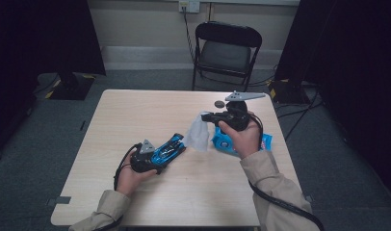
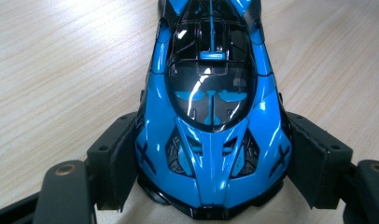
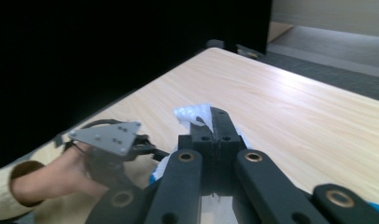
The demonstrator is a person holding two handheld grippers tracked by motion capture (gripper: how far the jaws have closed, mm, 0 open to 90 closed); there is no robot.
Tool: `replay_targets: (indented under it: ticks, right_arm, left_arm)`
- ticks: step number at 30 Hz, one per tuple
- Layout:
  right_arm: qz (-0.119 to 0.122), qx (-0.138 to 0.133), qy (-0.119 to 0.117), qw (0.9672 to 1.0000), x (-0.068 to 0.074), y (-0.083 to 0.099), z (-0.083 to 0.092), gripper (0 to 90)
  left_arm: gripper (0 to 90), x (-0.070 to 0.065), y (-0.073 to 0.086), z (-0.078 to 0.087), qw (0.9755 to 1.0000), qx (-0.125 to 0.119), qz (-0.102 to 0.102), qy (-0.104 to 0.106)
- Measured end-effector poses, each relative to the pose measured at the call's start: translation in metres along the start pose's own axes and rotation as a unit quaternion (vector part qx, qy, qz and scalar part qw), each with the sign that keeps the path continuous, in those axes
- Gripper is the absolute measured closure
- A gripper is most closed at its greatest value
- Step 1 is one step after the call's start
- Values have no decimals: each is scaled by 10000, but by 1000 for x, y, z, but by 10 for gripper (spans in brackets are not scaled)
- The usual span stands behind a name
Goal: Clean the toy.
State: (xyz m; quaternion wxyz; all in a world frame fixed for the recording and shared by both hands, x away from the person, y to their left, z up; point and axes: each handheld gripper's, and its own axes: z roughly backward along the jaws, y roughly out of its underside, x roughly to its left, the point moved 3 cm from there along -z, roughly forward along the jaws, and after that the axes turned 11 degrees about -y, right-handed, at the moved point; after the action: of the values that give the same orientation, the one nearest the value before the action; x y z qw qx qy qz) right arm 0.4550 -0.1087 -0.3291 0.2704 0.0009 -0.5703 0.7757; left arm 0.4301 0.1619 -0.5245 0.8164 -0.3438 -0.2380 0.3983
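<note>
With the left gripper [image 1: 165, 153] clamping the blue toy car [image 2: 211, 116] steady, the right gripper [image 1: 206, 117], pinching the white wipe [image 1: 197, 132], should sweep gently along its body.

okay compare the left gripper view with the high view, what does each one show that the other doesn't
Left gripper view alone: the blue toy car's glossy windscreen and cockpit detail, and the black pads pressed against its sides.

High view alone: the right tool shut on a white wipe, a blue packet under that hand, and a folding chair beyond the table.

Both: the car held in the left tool, resting on the wooden table.
</note>
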Motion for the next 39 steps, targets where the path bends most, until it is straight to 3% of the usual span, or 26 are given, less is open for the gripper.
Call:
replay_targets:
  ticks: [3, 10, 15, 16, 19, 26, 29, 31, 35, 36, 39]
  right_arm:
    - [-27, 11, -52, 10000, 1, 4, -7, 900]
    - [-241, 240, -249, 9991, 1, 36, -27, 900]
    - [-306, 470, -198, 9982, -5, 55, -35, 898]
    - [-360, 619, -204, 9972, -8, 68, -38, 897]
    - [-417, 744, -208, 9961, -11, 85, -40, 893]
    - [-246, 1118, -32, 9934, -15, 115, -49, 864]
    - [-151, 1183, 53, 9928, -15, 126, -55, 776]
    - [72, 1337, 84, 9910, -12, 132, -62, 683]
    - [171, 1465, 151, 9889, -10, 137, -75, 532]
    - [232, 1506, 229, 9881, -10, 138, -79, 505]
    - [241, 1529, 158, 9878, -11, 140, -85, 496]
  left_arm:
    - [256, 0, 0, 0, 10000, -3, 5, -6]
    - [256, -1, 1, 1, 10000, -9, 6, -17]
    - [255, -1, 1, 1, 10000, 52, -8, 39]
    - [256, -1, 1, 1, 10000, 48, -9, 34]
    - [256, -1, 1, 1, 10000, 44, -7, 23]
    - [256, -1, 2, 3, 10000, 46, -6, 31]
    - [256, -2, 3, 3, 10000, 42, -4, 4]
    - [256, -2, 3, 3, 10000, 42, -4, 2]
    - [256, -2, 3, 3, 10000, 45, -4, 4]
    - [256, -2, 3, 3, 10000, 45, 0, 6]
    - [256, -2, 3, 3, 10000, 44, 2, 22]
